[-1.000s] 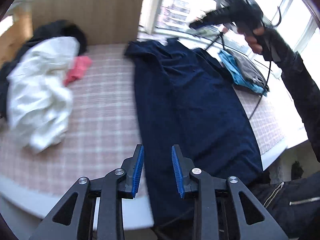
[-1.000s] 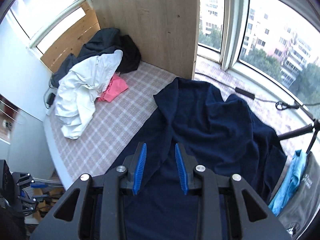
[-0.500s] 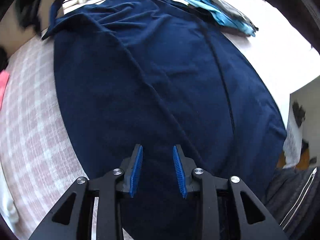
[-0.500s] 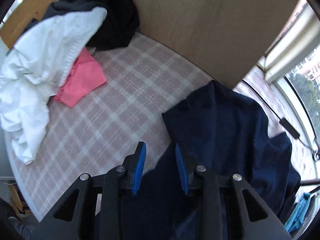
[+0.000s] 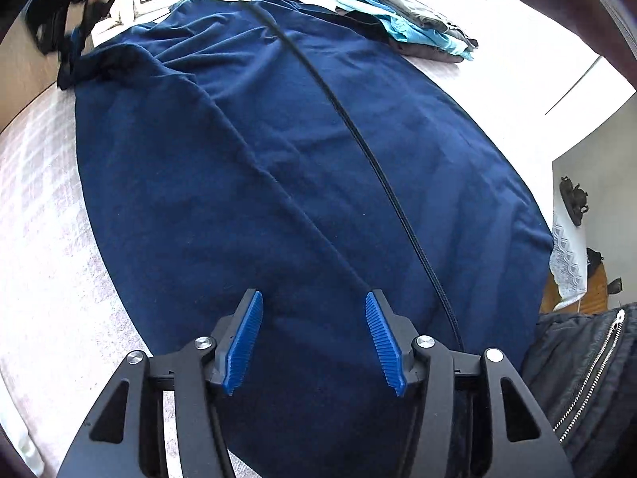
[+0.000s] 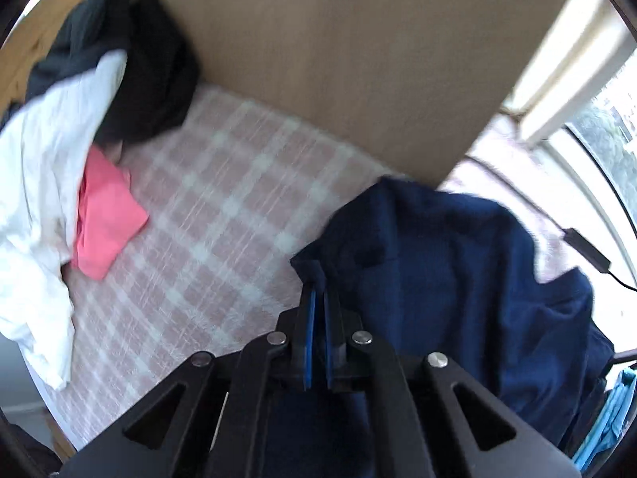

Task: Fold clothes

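Now the right tool (image 6: 317, 298) is gripping the navy garment (image 5: 302, 167) at a far corner while the left tool (image 5: 312, 334) is hovering spread over the near hem, needing an equally shallow edge grip

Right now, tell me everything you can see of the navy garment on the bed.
The navy garment is a large, soft, knit-looking piece spread mostly flat over the pink checked cover, with long creases. Its far corner is bunched and pinched in the shut right claw. A black cable lies across it. The open left claw hovers over its near end.
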{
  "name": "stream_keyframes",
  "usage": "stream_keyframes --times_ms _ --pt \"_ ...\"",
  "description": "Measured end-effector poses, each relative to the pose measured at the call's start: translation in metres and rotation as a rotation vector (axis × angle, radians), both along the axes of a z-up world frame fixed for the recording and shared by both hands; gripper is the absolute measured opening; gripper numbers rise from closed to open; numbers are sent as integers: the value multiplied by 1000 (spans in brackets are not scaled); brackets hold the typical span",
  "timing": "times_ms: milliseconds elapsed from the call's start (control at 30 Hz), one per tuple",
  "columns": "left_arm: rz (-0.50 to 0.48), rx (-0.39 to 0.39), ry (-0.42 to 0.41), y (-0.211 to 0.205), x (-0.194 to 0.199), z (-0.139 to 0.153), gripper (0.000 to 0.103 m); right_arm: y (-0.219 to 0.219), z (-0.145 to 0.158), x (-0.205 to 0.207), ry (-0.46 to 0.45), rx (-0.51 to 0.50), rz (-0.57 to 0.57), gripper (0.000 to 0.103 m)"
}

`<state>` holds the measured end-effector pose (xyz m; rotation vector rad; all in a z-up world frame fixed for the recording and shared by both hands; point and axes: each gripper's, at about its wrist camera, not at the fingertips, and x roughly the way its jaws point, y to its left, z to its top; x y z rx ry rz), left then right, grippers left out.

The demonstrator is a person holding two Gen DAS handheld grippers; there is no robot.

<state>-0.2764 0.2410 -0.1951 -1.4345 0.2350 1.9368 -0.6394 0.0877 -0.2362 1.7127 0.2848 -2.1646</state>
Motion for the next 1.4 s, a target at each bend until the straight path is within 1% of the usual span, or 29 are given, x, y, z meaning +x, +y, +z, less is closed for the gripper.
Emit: stream_keyframes --times_ms 67,100,233,300,400,467,500,533,600,667,767,800,867,900,967,1033,1067,1100,1133,1167,1200,1267,1333,1400 --pt "-10 2 1 0 1 1 52 19 10 -7 -18 -75 -45 4" --pt "-14 0 1 0 2 1 53 29 14 -11 -14 -92 -57 4" --pt "-28 -2 1 2 2 2 56 65 23 -26 28 -64 -178 4" --pt "-35 -4 3 0 1 2 57 87 19 -33 36 -23 -275 4" --pt "-48 -8 8 -11 -6 -7 59 107 24 -33 85 -5 -343 5" --pt "-61 -9 11 -12 -5 -6 61 115 29 -31 105 15 -367 13" --pt "-65 -7 10 -12 -5 -7 63 116 33 -30 121 9 -359 21" --pt "-70 -5 10 -11 -5 -7 66 112 39 -27 136 -20 -318 21" --pt "-81 -7 16 -8 -5 -8 67 96 45 -25 124 -47 -206 21" --pt "-86 -12 21 -7 -5 -9 67 80 46 -22 114 -9 -143 22" --pt "-86 -14 20 -6 -5 -9 67 61 32 -15 71 -15 -54 23" --pt "-87 -14 21 -6 -5 -9 67 55 24 -12 53 -11 -36 23" --pt "-86 -13 21 -5 -5 -9 68 44 2 -19 28 37 -36 23" --pt "-82 -13 19 -6 -6 -9 68 46 -6 -25 34 96 -72 23" --pt "-53 -9 2 -10 -8 -8 65 57 -6 -31 57 120 -141 23" --pt "16 -6 -1 -24 -13 -4 64 66 11 -24 58 -3 -174 23" --pt "52 -3 2 -33 -16 -1 64 65 17 -19 32 -48 -159 23" --pt "86 -1 1 -41 -19 0 64 61 19 -16 0 -63 -139 28" --pt "112 -3 -9 -48 -22 1 63 54 19 -14 -23 -56 -125 34" --pt "126 -6 -17 -52 -24 0 63 47 18 -12 -46 -48 -112 36" --pt "127 -8 -21 -53 -26 0 63 39 16 -12 -62 -32 -105 38" --pt "116 -27 -22 -52 -26 -4 63 23 12 -14 -61 1 -100 38" --pt "91 -45 -23 -47 -23 -8 63 13 4 -20 -57 50 -117 38" --pt "73 -62 -13 -42 -19 -11 63 8 -5 -27 -72 105 -143 38"
